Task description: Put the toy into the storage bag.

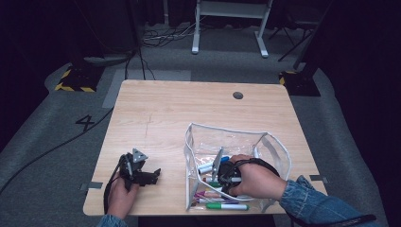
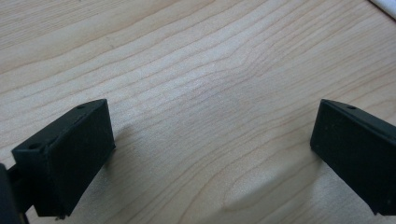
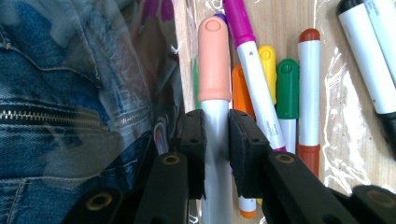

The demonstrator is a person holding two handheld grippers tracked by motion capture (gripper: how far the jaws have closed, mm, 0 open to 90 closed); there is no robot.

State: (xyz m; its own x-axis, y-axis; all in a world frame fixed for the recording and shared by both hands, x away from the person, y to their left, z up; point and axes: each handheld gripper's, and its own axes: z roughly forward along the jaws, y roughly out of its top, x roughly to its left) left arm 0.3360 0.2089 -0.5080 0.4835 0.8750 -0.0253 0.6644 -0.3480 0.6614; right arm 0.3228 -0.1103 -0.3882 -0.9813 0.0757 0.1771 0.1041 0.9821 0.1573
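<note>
A clear plastic pouch [image 1: 227, 130] with white edging stands open on the front right of the wooden table [image 1: 156, 118]. Several markers [image 1: 210, 195] lie inside it, and a green one [image 1: 227, 206] lies at its front. My right gripper [image 1: 222, 176] is down inside the pouch. In the right gripper view my right gripper [image 3: 215, 126] is shut on the grey barrel of a peach-capped marker [image 3: 214, 60]. Beside that marker lie magenta [image 3: 243, 28], yellow [image 3: 267, 65], green [image 3: 287, 84] and red-capped [image 3: 309, 84] markers. My left gripper [image 1: 151, 176] [image 2: 212, 154] rests open on bare wood at the front left.
A round cable hole [image 1: 238, 95] sits near the table's far edge. The pouch wall [image 3: 154, 70] shows a denim sleeve through it. A white pouch edge [image 2: 385, 7] lies at the top right corner of the left gripper view. Beyond the table are white desk legs [image 1: 195, 28] and floor cables [image 1: 161, 35].
</note>
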